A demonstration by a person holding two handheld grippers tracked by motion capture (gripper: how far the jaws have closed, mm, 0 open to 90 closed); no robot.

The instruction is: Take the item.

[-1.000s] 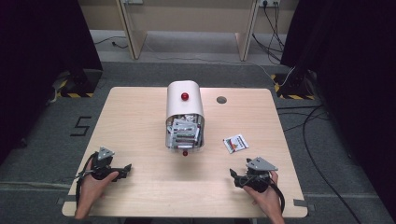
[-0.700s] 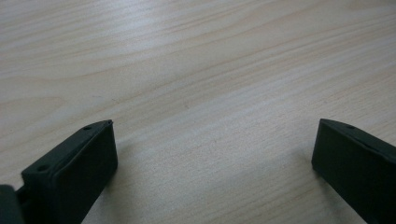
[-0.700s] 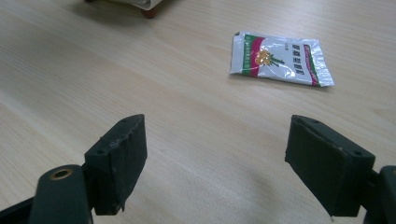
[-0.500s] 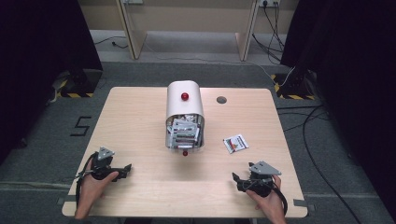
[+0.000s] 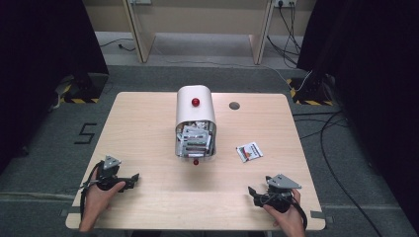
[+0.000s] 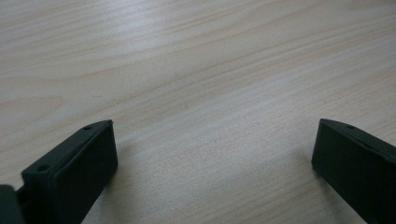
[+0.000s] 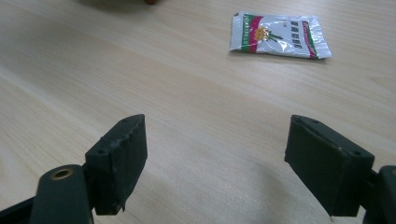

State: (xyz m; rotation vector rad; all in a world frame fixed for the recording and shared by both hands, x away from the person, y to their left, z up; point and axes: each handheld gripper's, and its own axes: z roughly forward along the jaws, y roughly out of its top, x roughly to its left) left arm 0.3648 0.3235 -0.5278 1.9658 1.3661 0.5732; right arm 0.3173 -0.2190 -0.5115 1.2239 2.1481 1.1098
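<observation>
Now the right gripper (image 7: 215, 154) rests low over the table (image 5: 148, 118) with jaws spread wide, gripping nothing, the sachet (image 7: 279, 35) lying ahead. Also the left gripper (image 6: 212, 163) is spread apart and empty.

A lab-like recording room: lone wooden table (image 5: 148, 123) on grey carpet, black curtains at 3 and 9 o'clock, floor cables (image 5: 336, 128).

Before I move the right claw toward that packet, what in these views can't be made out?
- Packet: print too small to read, right gripper view.
- White container: contents dim and tiny, rear hidden by its shell, high view.
- Red knob: cut by top edge, right gripper view.
</observation>
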